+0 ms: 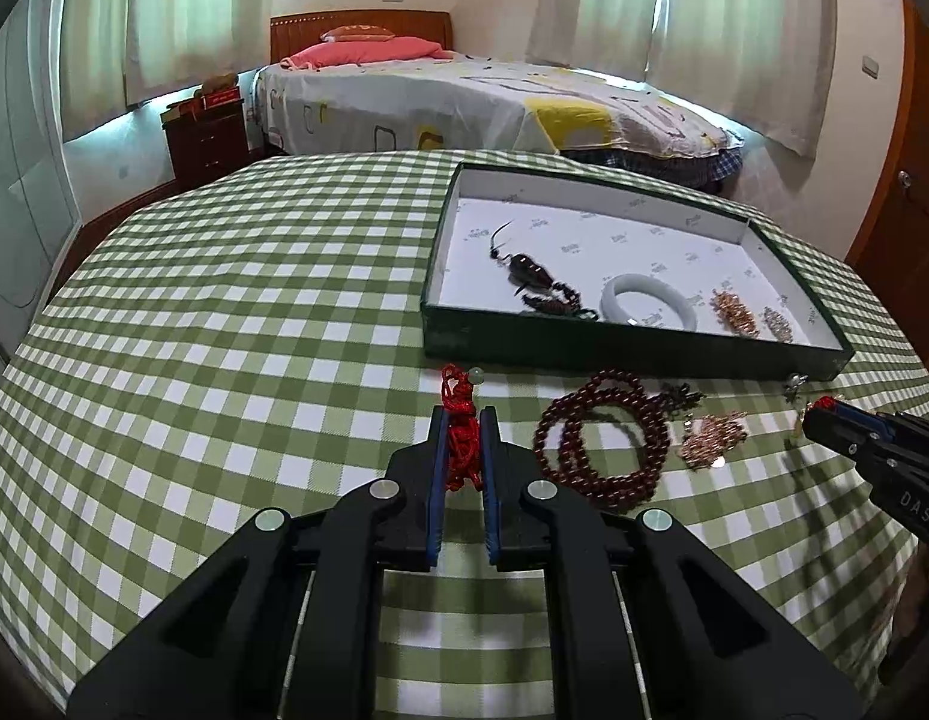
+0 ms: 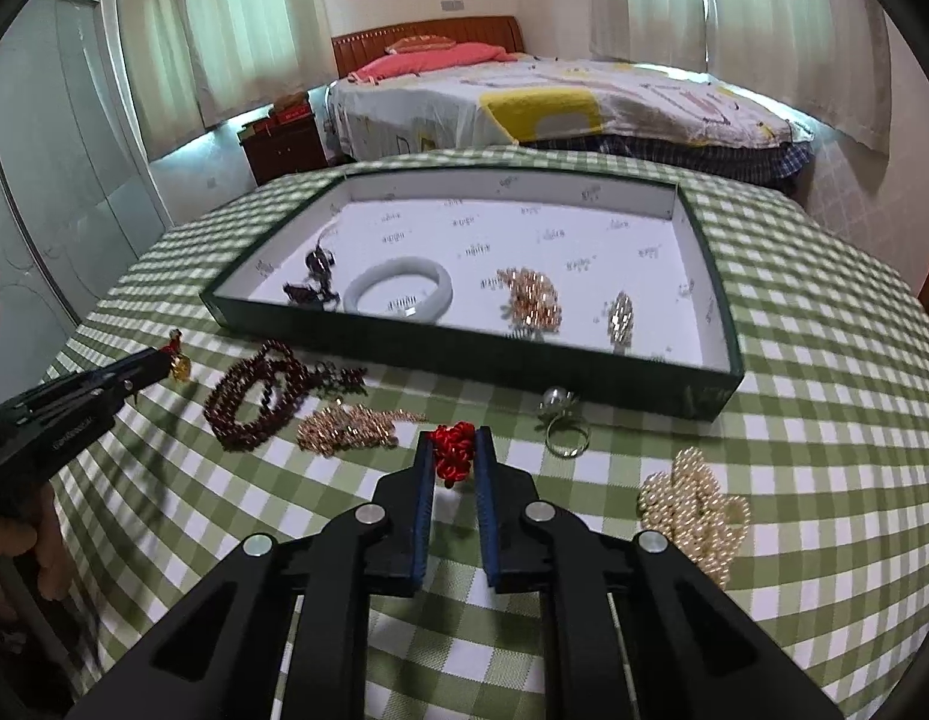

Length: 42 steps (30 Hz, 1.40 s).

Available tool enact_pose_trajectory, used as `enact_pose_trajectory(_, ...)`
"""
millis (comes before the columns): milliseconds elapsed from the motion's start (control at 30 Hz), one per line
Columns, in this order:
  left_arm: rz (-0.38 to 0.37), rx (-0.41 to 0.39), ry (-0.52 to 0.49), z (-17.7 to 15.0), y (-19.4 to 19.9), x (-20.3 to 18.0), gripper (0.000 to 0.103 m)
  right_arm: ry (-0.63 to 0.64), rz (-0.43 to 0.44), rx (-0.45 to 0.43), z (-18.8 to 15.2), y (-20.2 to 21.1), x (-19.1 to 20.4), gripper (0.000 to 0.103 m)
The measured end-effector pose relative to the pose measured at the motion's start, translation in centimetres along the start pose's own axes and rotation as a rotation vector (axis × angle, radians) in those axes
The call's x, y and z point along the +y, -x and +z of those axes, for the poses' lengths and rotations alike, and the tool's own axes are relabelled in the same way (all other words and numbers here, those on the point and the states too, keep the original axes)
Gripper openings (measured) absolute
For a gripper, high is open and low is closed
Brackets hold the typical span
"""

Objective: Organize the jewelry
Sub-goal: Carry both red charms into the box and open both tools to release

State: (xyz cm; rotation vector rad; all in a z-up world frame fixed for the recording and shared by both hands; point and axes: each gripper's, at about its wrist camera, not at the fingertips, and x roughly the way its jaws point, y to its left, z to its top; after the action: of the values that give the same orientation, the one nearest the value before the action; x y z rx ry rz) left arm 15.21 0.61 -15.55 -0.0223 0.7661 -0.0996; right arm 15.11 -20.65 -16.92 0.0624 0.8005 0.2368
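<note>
Left hand-held gripper (image 1: 462, 420) pinching a red cord (image 1: 460, 426) low over the checked table (image 1: 236, 312), small pale bead at the cord's far end. Just right on the cloth: dark red beads (image 1: 602, 438), then a gold chain (image 1: 713, 431). Behind, tray (image 1: 632, 351) holding dark pendants, a white bangle (image 1: 647, 303), two small chains. Right hand-held gripper (image 2: 454, 441) clamped on a red knot (image 2: 452, 447); ring (image 2: 563, 420) and pearls (image 2: 695, 501) lying nearby, right.
</note>
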Motion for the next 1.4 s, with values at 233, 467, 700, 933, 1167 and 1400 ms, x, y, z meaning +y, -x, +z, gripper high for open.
enact_pose_trajectory(233, -0.052, -0.027, 0.001, 1.5, 1.0, -1.0, 0.010, -0.008, 0.006, -0.055, 1.1, 1.9, -0.2, 0.014)
enact_pose_trajectory(467, -0.107, -0.056, -0.001, 4.2, 1.1, -2.4, 0.010, -0.011, -0.005, -0.118, 3.4, 3.1, -1.1, 0.014)
enact_pose_trajectory(700, -0.157, -0.096, -0.021, 8.2, -0.3, -4.6, 0.010, -0.012, -0.018, -0.184, 6.9, 3.0, -2.4, 0.014)
enact_pose_trajectory(933, -0.184, -0.154, -0.050, 12.2, -2.1, -6.8, 0.010, -0.018, -0.028, -0.234, 10.1, 1.7, -3.6, 0.014)
enact_pose_trajectory(1167, -0.177, -0.112, -0.053, 13.1, -6.4, -7.8, 0.010, -0.035, -0.043, -0.214, 11.1, -1.5, -4.9, 0.014)
enact_pose_trajectory(1400, -0.158, 0.006, -0.058, 11.9, -11.4, -7.7, 0.010, -0.068, -0.053, -0.099, 10.5, -6.0, -6.2, 0.014)
